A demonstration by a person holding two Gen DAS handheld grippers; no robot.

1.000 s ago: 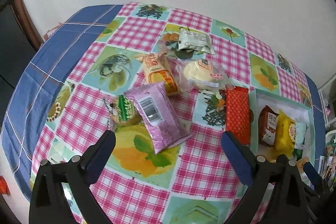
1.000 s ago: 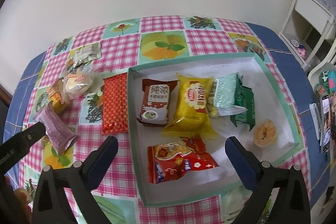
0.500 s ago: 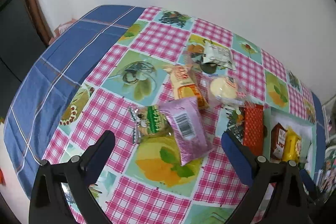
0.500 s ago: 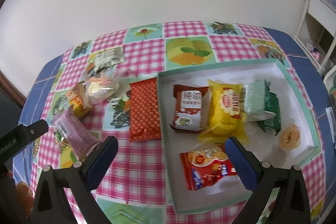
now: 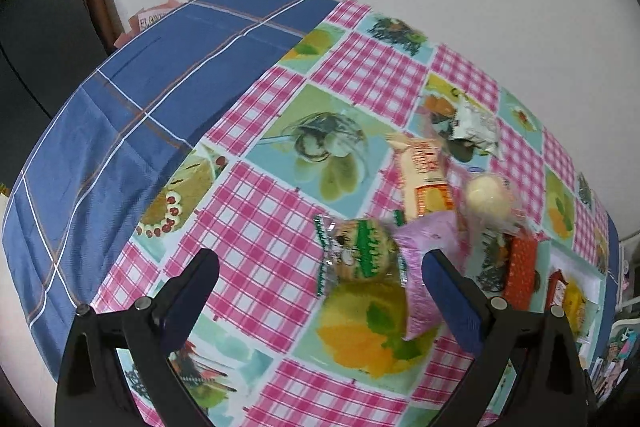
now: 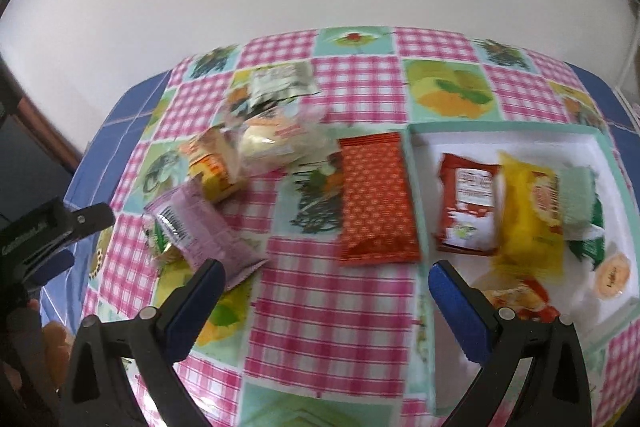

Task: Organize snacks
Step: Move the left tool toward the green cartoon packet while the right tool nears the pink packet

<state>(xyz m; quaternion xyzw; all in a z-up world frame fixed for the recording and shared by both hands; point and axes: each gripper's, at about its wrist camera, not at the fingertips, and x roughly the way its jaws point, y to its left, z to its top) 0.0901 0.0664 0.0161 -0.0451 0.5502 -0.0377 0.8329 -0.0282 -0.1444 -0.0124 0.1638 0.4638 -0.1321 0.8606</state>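
Note:
Loose snacks lie on the checked tablecloth: a green-and-white round cookie pack, a pink packet, an orange-yellow pack, a clear-wrapped pale bun, a silver sachet and a red-orange packet. A white tray with a mint rim holds several snacks. My left gripper is open and empty above the cookie pack. My right gripper is open and empty, above the cloth near the red-orange packet.
The tray holds a dark red pack, a yellow pack, green packs, a round orange cup and a red bag. The blue cloth edge falls away on the left. A white wall stands behind.
Both grippers have swung left. The loose snacks now sit closer to centre in the right view, and the tray has slid toward the right edge in both views. Nothing was grasped.

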